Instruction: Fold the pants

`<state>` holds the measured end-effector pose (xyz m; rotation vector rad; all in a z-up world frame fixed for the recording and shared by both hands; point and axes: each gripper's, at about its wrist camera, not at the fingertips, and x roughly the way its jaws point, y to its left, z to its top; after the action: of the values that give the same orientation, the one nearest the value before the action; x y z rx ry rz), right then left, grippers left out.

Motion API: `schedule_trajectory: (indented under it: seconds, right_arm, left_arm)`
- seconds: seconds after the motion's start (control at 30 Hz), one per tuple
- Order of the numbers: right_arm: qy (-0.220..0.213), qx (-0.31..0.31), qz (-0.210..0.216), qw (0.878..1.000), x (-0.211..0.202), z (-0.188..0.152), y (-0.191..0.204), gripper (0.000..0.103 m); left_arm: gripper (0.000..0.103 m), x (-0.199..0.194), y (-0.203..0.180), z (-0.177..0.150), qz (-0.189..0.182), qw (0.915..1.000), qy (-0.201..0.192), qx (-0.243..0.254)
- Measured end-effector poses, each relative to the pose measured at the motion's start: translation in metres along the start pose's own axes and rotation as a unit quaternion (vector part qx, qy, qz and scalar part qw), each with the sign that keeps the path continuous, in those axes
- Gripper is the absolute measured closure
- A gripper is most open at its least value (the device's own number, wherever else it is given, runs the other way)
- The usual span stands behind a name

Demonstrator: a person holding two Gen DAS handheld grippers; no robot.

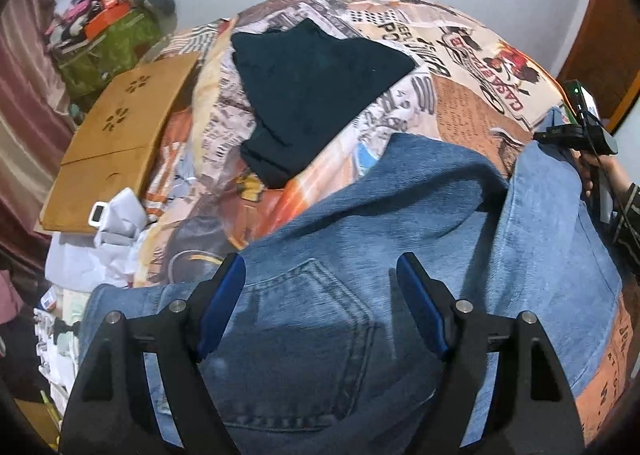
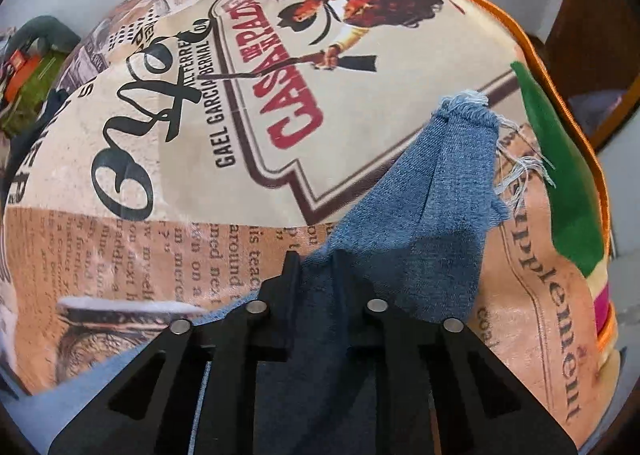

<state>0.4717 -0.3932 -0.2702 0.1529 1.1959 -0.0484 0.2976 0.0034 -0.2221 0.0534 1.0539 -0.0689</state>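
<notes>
Right wrist view: the right gripper (image 2: 316,267) pinches the jeans (image 2: 436,191) near the frayed hem (image 2: 472,99) — a leg-over fold, I judge. The left gripper (image 1: 320,275) hovers wide open, empty, above the back pocket (image 1: 308,319) on the printed bedspread (image 1: 468,55); next, carry the hem toward the waist.

Bare bedspread (image 1: 472,111) beyond jeans (image 1: 360,215); dark garment (image 1: 312,95) far left.
</notes>
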Motion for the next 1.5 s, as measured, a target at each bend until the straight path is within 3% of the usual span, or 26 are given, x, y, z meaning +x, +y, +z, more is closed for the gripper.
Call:
schedule_trajectory:
  seconds: [0.13,0.37,0.5,0.63,0.73,0.8,0.87,0.93,1.0,1.07,1.27,1.5]
  right_arm:
    - [-0.010,-0.012,0.001,1.000,-0.018,-0.005,-0.001,0.100]
    - [-0.071,-0.027,0.020,0.997,-0.094,-0.018,-0.029,0.101]
    - [-0.109,-0.021,0.038,0.993,-0.150,-0.038,-0.055,0.101]
    - [-0.132,-0.022,0.052,0.990,-0.198,-0.079,-0.089,0.101]
    - [-0.116,-0.024,0.038,0.992,-0.213,-0.116,-0.114,0.101]
    - [-0.102,-0.025,0.005,0.995,-0.219,-0.133,-0.127,0.100]
    - [-0.097,-0.035,-0.029,0.994,-0.229,-0.144,-0.132,0.100]
    - [-0.105,-0.045,-0.033,0.993,-0.243,-0.151,-0.134,0.096]
    - [-0.113,-0.053,-0.013,0.992,-0.253,-0.150,-0.125,0.085]
    - [-0.121,-0.062,0.009,0.991,-0.254,-0.147,-0.113,0.066]
    - [-0.119,-0.142,0.089,0.979,-0.238,-0.138,-0.018,0.061]
    - [-0.104,-0.236,0.183,0.949,-0.214,-0.134,0.106,0.057]
  left_arm:
    - [0.025,0.011,-0.014,-0.002,-0.020,0.9994,0.028,0.011]
    - [0.025,0.002,-0.042,-0.006,-0.037,0.9981,0.038,0.030]
    - [0.025,-0.008,-0.056,-0.009,-0.054,0.9971,0.044,0.031]
    - [0.025,-0.019,-0.070,-0.018,-0.058,0.9965,0.044,0.041]
    - [0.025,-0.027,-0.078,-0.027,-0.074,0.9953,0.045,0.043]
    - [0.025,-0.030,-0.083,-0.033,-0.076,0.9949,0.047,0.046]
    - [0.025,-0.031,-0.090,-0.037,-0.076,0.9946,0.049,0.051]
    - [0.025,-0.032,-0.095,-0.040,-0.078,0.9944,0.048,0.053]
    - [0.025,-0.033,-0.100,-0.041,-0.073,0.9949,0.044,0.053]
    - [0.025,-0.036,-0.101,-0.041,-0.072,0.9955,0.038,0.049]
    - [0.025,-0.069,-0.067,-0.038,-0.034,0.9993,-0.016,0.009]
    - [0.018,-0.103,0.048,-0.043,0.060,0.9921,-0.065,-0.089]
